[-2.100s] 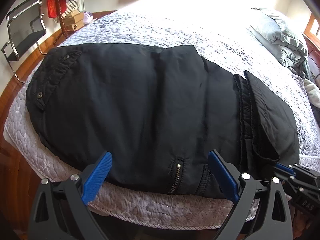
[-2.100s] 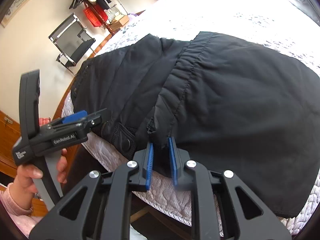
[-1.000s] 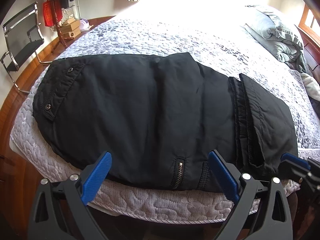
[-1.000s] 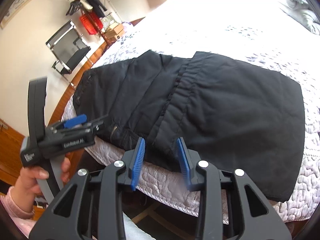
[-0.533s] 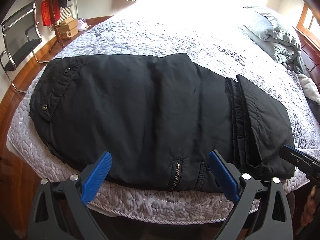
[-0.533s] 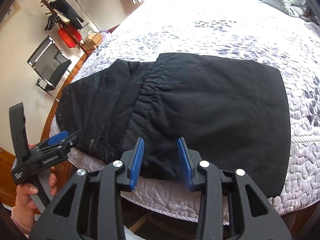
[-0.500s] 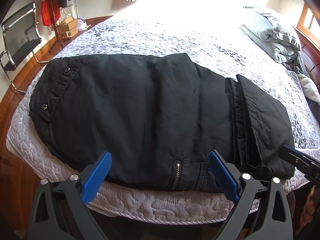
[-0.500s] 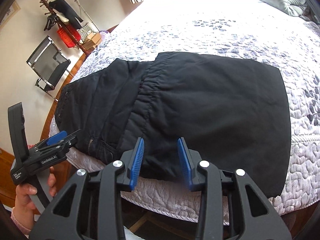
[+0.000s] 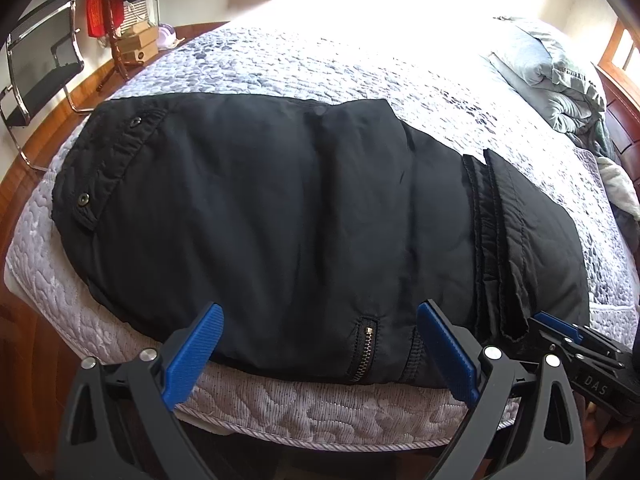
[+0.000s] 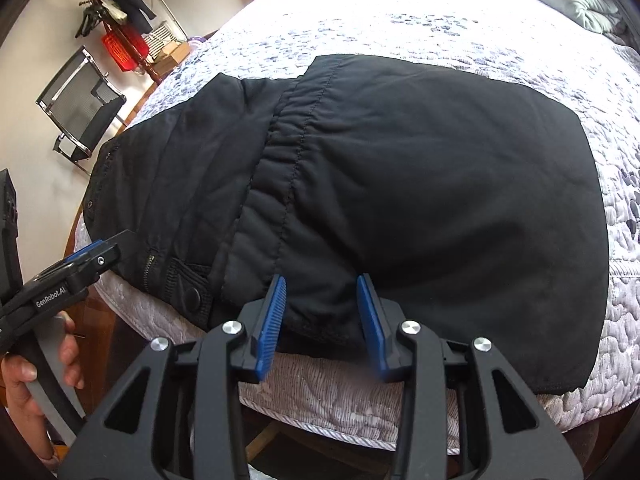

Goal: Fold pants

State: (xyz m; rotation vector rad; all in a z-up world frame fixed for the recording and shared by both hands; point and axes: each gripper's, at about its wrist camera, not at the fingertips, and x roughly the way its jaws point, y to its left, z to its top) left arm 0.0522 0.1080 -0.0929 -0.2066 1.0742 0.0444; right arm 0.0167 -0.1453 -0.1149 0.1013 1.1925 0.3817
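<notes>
**Both jaws open at the near edge of the folded pants**

My left gripper (image 9: 320, 354) has its jaws spread wide and grasps nothing; its blue pads (image 9: 194, 354) hang just over the near edge of the pants (image 9: 280, 220), with the zipper (image 9: 364, 354) lying between them. My right gripper (image 10: 322, 320) is released too, its jaws parted more narrowly, one on either side of the near hem of the pants (image 10: 420, 184), and I hold no cloth there. From the left wrist view, my right gripper (image 9: 560, 340) shows at the lower right, just beside the folded end of the fabric. From the right wrist view, my left gripper (image 10: 88, 260) shows at the lower left, held in my left hand (image 10: 36, 376), its tip near the zipper corner.

The pants are black and lie flat across the bed (image 9: 320, 404), along its near edge, with one part folded over the other; a gathered seam (image 10: 280, 160) runs across the top layer. The waistband with its snap buttons (image 9: 83, 198) lies at the far left end. The bed carries a pale quilted cover (image 10: 440, 20).

Beyond the bed, a grey duvet (image 9: 552, 76) is bunched at the right. At the left stand a metal-framed chair (image 9: 36, 72), a coat stand (image 10: 108, 12) with dark clothes and a red bag (image 10: 122, 50), and some cardboard boxes (image 9: 138, 46).
</notes>
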